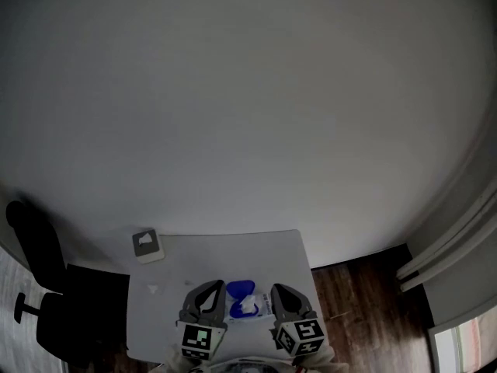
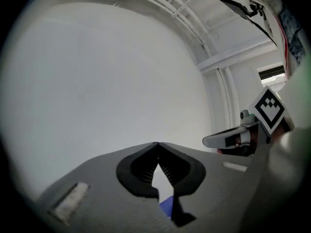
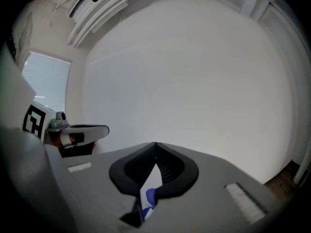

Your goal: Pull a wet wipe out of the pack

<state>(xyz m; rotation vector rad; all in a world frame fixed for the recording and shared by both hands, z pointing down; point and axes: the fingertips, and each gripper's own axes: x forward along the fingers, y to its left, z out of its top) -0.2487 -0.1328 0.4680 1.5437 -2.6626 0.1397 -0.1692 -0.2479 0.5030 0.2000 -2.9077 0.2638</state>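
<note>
The wet wipe pack [image 1: 247, 305] lies near the front edge of the white table [image 1: 233, 253]. Its blue lid [image 1: 240, 289] is flipped open and a white wipe [image 1: 249, 304] pokes up. My left gripper [image 1: 210, 286] is just left of the pack and my right gripper [image 1: 279, 288] just right of it, both low over the table. In the left gripper view the fingertips [image 2: 157, 144] meet with nothing held; a bit of blue shows below through the gap. In the right gripper view the fingertips [image 3: 156, 144] also touch, and the pack [image 3: 148, 198] shows behind them.
A small grey and white box [image 1: 147, 245] sits at the table's back left corner. A black office chair [image 1: 43, 274] stands left of the table, and dark wood floor [image 1: 365, 278] lies to its right. A plain white wall fills the space ahead.
</note>
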